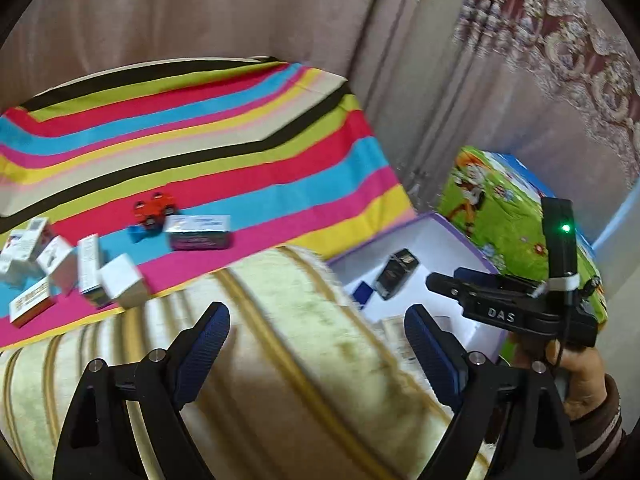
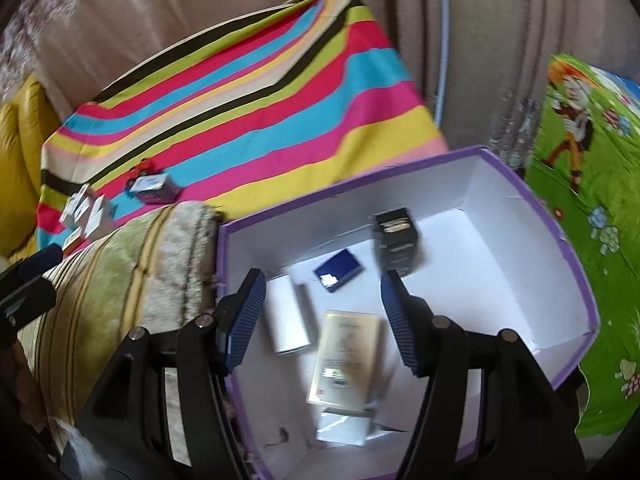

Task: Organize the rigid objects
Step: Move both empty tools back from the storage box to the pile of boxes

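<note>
A purple-rimmed white box (image 2: 576, 264) holds a black carton (image 2: 396, 240), a dark blue case (image 2: 338, 270), a white carton (image 2: 288, 316), a cream carton (image 2: 346, 356) and a small white packet (image 2: 344, 426). My right gripper (image 2: 322, 316) is open and empty above the box. My left gripper (image 1: 316, 344) is open and empty over a cushion (image 1: 280, 352). On the striped cloth (image 1: 240, 128) lie several small white cartons (image 1: 80, 268), a silver-purple carton (image 1: 199, 232) and a red toy (image 1: 154, 208). The box (image 1: 476, 256) shows in the left wrist view too, with the right gripper's body (image 1: 516, 304) above it.
A green cartoon-print mat (image 2: 588, 208) lies right of the box. Beige curtains (image 1: 200, 12) hang behind the striped cloth. A yellow cushion (image 2: 20, 148) sits at the far left in the right wrist view. The pale striped cushion (image 2: 132, 264) lies between cloth and box.
</note>
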Available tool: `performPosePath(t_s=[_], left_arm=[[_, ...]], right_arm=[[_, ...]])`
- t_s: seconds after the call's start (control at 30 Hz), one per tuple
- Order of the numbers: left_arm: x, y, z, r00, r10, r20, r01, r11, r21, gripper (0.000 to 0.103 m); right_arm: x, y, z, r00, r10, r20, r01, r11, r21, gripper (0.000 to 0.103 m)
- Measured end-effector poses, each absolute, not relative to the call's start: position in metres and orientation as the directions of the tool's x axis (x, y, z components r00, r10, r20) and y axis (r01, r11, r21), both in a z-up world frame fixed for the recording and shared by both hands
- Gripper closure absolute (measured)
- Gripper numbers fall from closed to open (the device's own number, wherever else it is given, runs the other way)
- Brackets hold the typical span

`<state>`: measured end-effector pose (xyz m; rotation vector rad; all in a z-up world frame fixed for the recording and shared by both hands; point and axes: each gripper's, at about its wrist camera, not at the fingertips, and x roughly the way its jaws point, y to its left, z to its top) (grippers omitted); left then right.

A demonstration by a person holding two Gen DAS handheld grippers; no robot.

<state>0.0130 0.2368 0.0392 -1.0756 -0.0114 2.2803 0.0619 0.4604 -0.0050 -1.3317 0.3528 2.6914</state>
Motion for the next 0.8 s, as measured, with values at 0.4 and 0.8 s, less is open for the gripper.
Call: performPosePath(t_s=[0.4, 0.8], left_arm=[[0.004, 0.143, 0.031, -0.553, 0.487, -0.676, -0.354, -0.872, -0.339, 0.013], [0.001, 0.065, 0.025, -0.621, 0.395, -0.677, -0.189, -0.914, -0.360, 0.013]], right_arm=[[0.036, 0.401, 0.002, -0.588, -0.094, -0.804, -0.075, -0.983, 0.170, 0.039], [0.005, 0.355, 0.000, -0.549, -0.138, -0.824, 0.004, -0.987, 0.163, 0.036]])
